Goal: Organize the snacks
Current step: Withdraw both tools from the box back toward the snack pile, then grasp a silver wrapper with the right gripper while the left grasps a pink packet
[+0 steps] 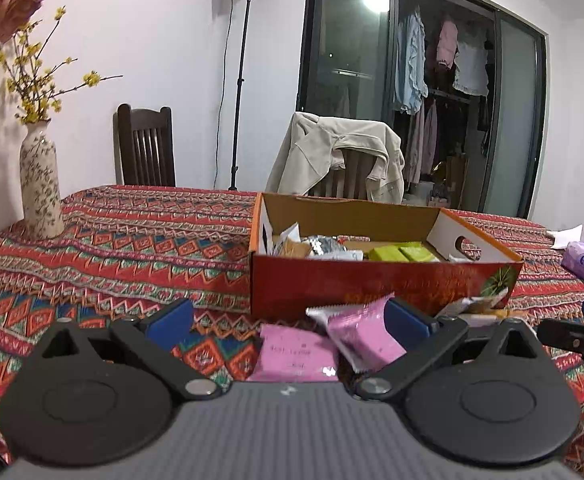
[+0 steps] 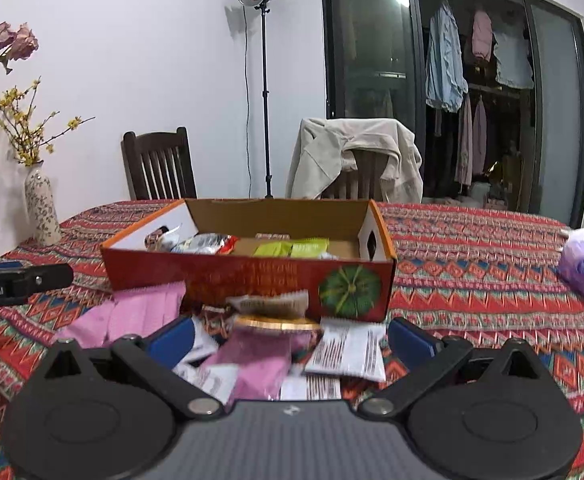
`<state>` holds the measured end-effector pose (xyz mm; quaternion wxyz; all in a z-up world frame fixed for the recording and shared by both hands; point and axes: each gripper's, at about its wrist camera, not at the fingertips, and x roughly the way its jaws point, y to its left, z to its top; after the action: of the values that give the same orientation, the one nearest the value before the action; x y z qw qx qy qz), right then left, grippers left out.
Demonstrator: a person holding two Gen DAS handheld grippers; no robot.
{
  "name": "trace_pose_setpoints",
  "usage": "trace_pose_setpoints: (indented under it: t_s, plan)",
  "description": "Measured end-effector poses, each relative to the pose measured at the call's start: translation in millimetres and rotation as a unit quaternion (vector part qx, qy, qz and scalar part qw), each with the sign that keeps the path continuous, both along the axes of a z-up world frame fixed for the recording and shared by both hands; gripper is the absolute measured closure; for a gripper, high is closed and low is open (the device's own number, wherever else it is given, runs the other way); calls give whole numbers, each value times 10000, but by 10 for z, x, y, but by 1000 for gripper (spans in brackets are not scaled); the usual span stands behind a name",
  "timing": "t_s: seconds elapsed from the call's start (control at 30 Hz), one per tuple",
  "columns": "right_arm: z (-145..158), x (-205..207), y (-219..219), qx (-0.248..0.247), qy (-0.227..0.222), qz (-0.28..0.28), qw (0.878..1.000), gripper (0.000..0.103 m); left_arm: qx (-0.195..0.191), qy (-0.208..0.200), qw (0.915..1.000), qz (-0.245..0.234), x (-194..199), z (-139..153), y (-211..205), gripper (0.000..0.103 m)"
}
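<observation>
Left hand-held gripper (image 1: 287, 316) & right hand-held gripper (image 2: 289, 336): both gaping apart, hovering over pink packets (image 1: 366, 330) lying beside cardboard box (image 2: 251, 280) on worktop (image 1: 131, 236).

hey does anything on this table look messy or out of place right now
Yes. A heap of snack packets lies loose on the tablecloth in front of the cardboard box, overlapping at odd angles, several pink ones among them. A few packets are already inside the box. Both grippers, left and right, are open over the heap.
</observation>
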<state>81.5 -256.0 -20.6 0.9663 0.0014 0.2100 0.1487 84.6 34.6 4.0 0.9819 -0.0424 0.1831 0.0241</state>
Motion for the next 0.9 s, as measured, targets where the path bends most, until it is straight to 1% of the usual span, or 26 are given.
trace_pose_setpoints:
  t_s: [0.23, 0.43, 0.63, 0.73, 0.9]
  plan:
    - [-137, -75, -39, -70, 203, -6, 9998, 0, 38, 28, 9999, 151, 1, -165, 36, 0]
    - [-146, -49, -29, -104, 258, -41, 9996, 0, -177, 54, 9996, 206, 28, -211, 103, 0]
    - [-162, 22, 166, -225, 300, 107, 9992, 3, -319, 22, 9992, 251, 12, -207, 145, 0]
    - [-164, 4, 280, -256, 262, 290, 9989, 6, -370, -1, 9990, 253, 1, -208, 159, 0]
    - [-177, -35, 541, -551, 216, 564, 9966, 6, -400, -24, 9989, 236, -7, -202, 162, 0]
